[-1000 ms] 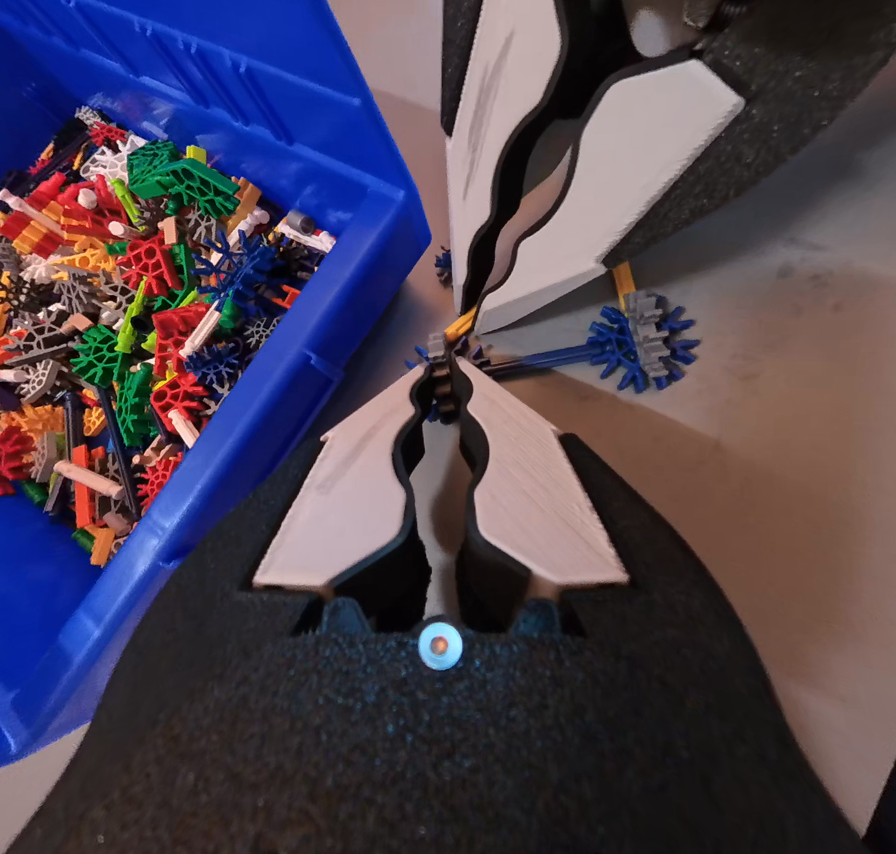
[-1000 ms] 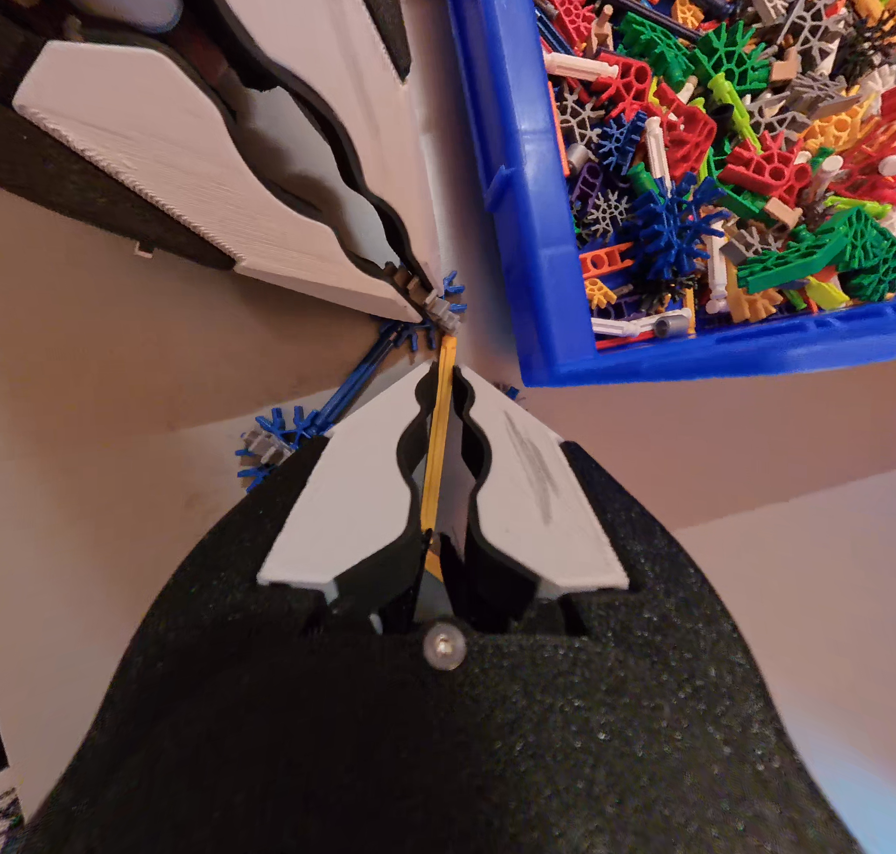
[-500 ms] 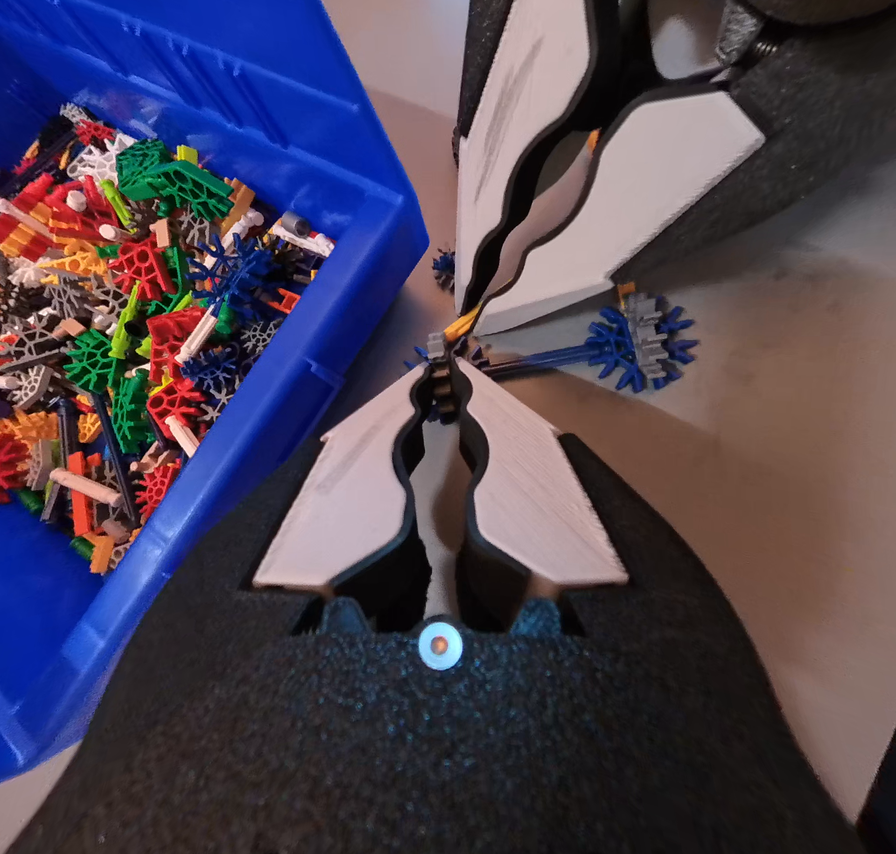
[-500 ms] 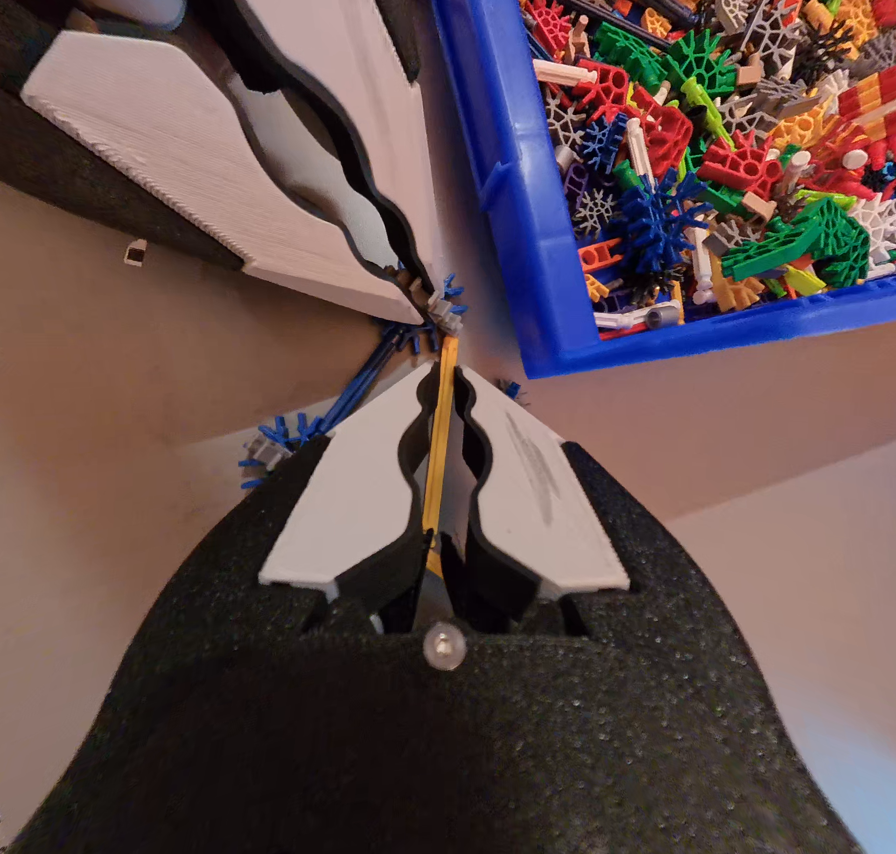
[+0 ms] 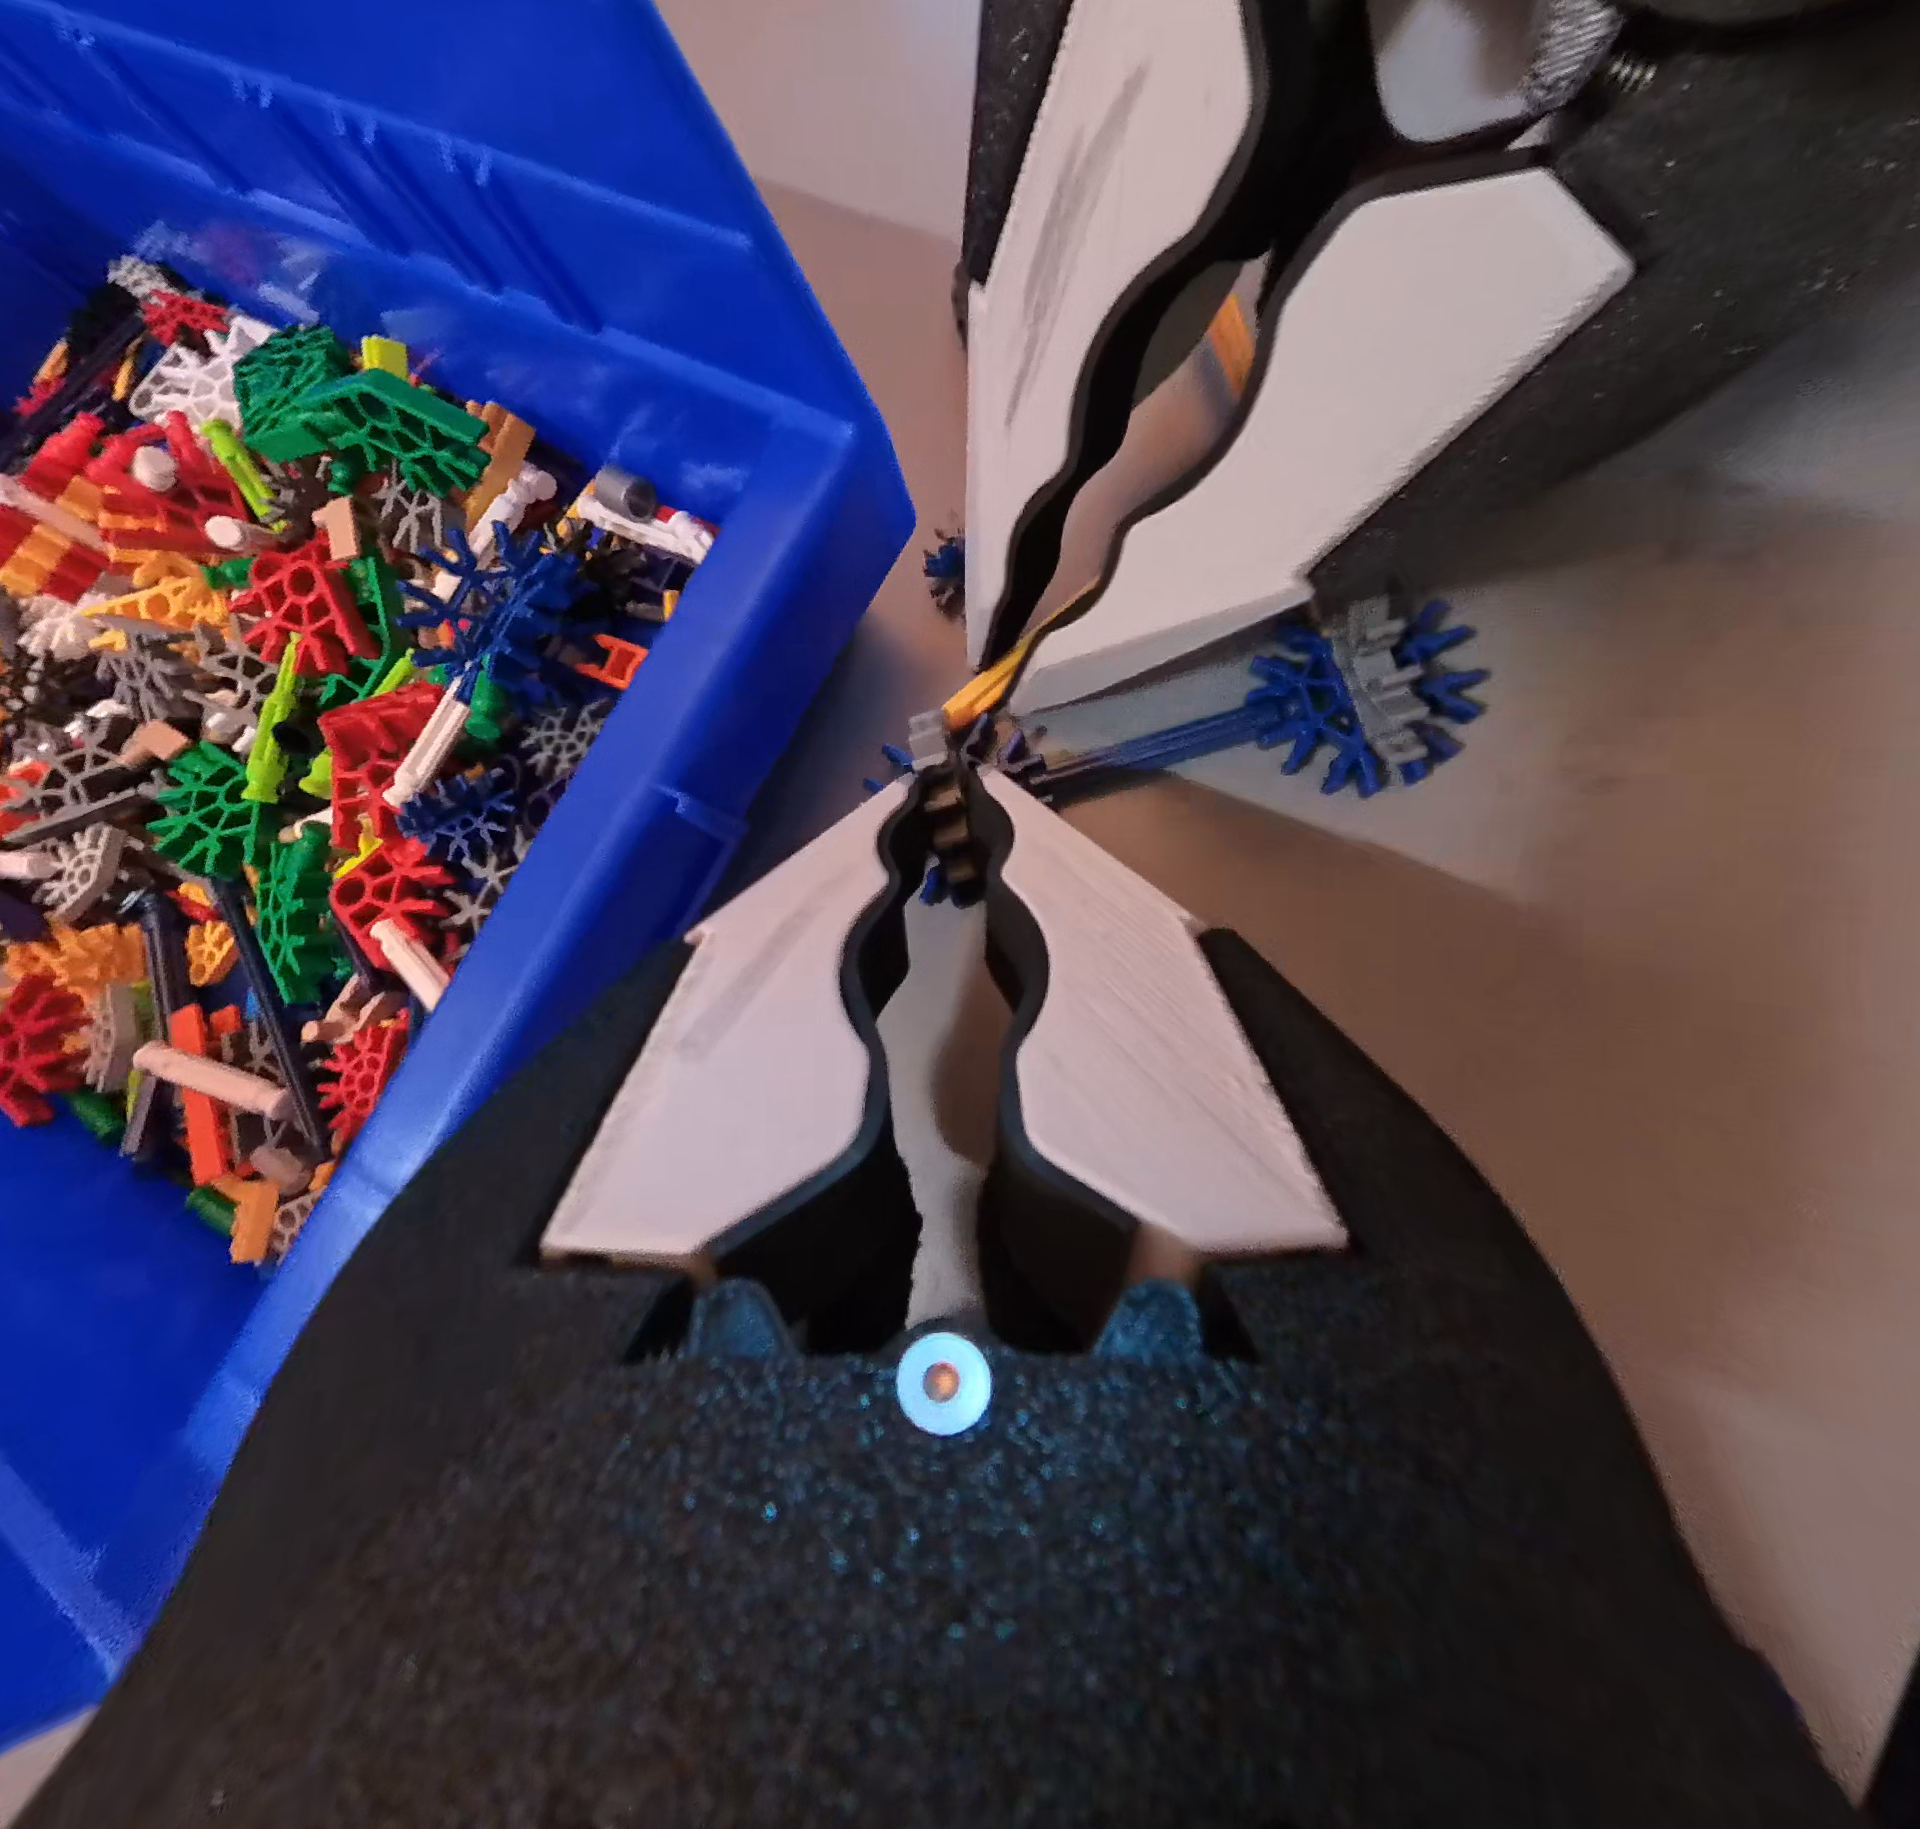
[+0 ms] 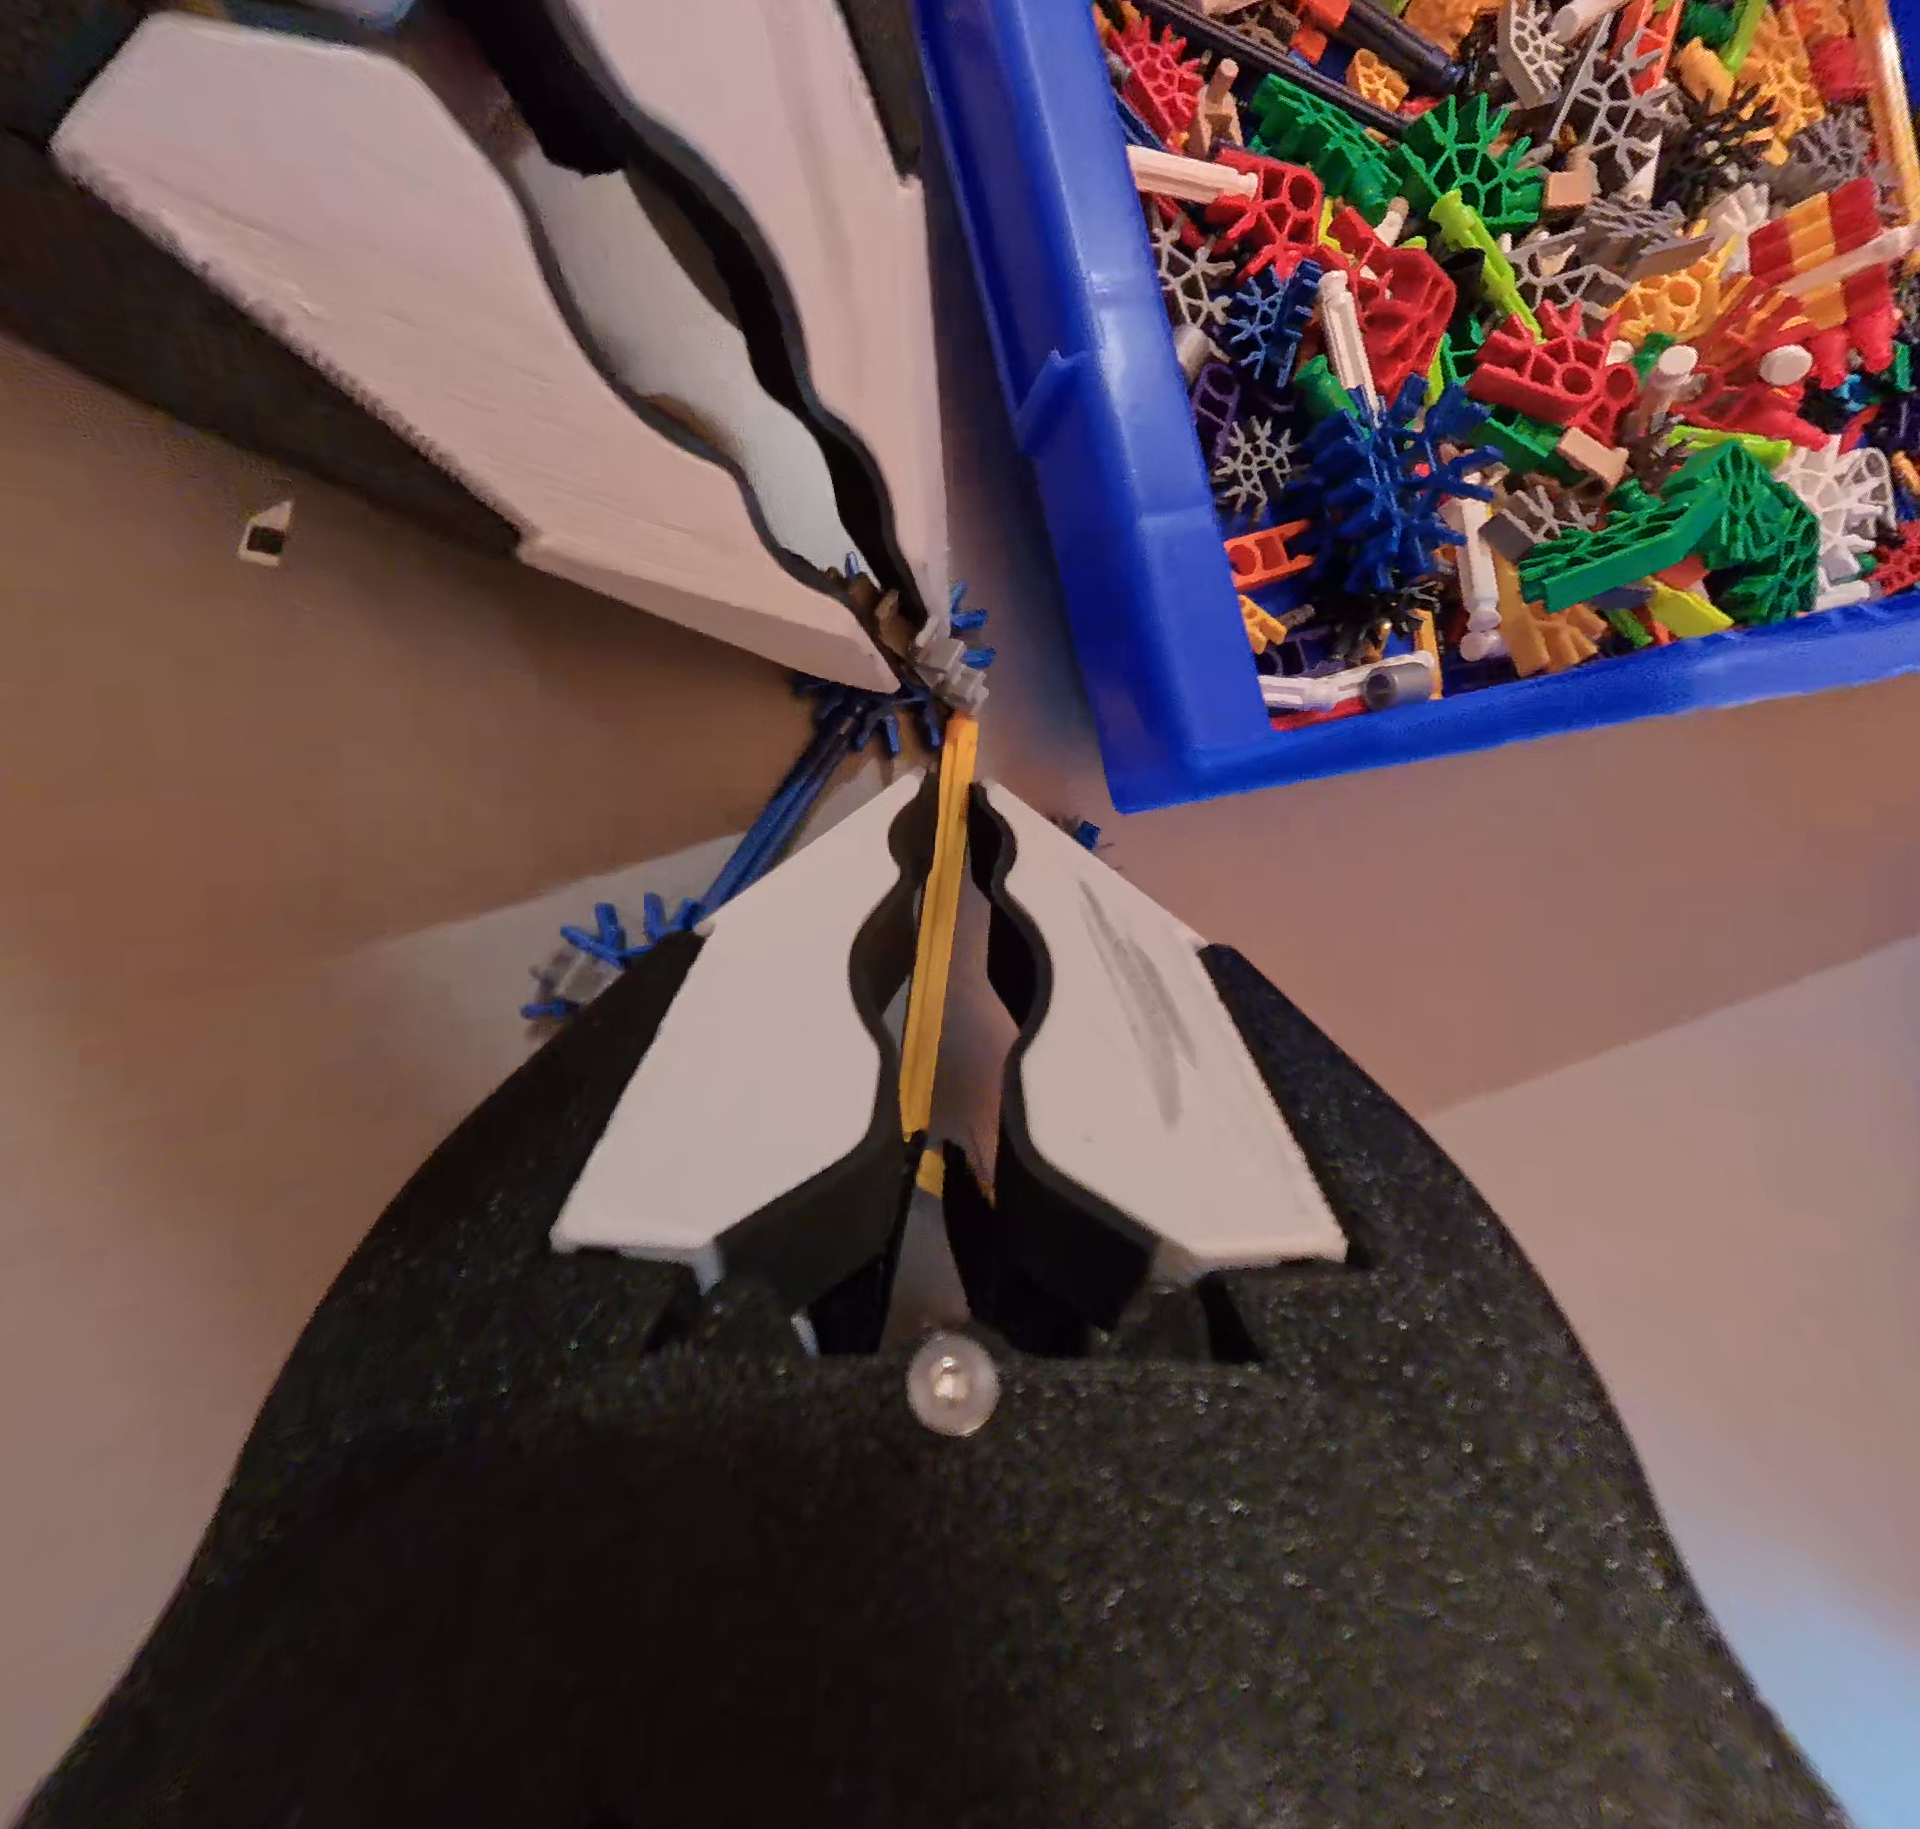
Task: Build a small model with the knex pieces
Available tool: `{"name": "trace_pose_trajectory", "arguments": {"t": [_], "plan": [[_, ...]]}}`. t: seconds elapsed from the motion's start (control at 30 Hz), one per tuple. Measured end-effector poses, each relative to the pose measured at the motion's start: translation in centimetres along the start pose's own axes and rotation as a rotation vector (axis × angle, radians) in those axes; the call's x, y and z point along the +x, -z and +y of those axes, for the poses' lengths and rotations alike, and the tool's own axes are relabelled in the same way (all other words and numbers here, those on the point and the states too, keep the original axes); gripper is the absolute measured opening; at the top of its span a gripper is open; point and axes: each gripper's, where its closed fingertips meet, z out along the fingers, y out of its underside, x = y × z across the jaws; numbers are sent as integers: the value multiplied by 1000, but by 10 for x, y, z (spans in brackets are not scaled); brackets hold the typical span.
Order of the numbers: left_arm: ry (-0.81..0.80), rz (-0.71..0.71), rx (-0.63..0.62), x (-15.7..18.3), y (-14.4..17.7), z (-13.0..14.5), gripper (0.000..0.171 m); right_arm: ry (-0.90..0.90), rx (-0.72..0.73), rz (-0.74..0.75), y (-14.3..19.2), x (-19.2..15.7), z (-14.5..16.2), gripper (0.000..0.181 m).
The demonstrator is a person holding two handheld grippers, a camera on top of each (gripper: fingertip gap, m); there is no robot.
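Change: since a second earlier, both grippers had stayed clamped and tip to tip; the blue bin had slid slightly in both views, and the yellow rod sat a little nearer the grey connector.
Blue bin [image 5: 665, 345]: stood at the left in the left wrist view, its corner close to the gripper tips, filled with a heap of mixed plastic building pieces [image 5: 260, 740] in red, green, orange, blue and grey.
Left gripper [image 5: 948, 792]: fingers pressed together on a grey connector [image 5: 928, 735], which sat against a blue snowflake connector at the tips.
Grey connector: held just above the tabletop [image 5: 1558, 1052], beside the bin's near corner.
Blue rod [image 5: 1143, 745]: ran from that joint out to the right, ending in a blue-and-grey connector cluster [image 5: 1351, 699].
Right gripper [image 6: 951, 803]: jaws closed on a yellow rod [image 6: 940, 938], which lay lengthwise between the fingers.
Yellow rod: its front end met the grey connector at the tips of the left gripper; whether it was seated there could not be told.
Small white scrap [image 6: 265, 536]: lay alone on the tabletop, well apart from the rods.
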Motion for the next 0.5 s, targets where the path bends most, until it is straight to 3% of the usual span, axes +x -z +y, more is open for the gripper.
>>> {"name": "trace_pose_trajectory", "arguments": {"t": [0.17,0.5], "plan": [[-122,112,24,5,2,1,5,64,-8,-52,3,-5,2,4],[-212,243,48,11,3,0,5,168,-18,-108,9,-9,6,4]]}}
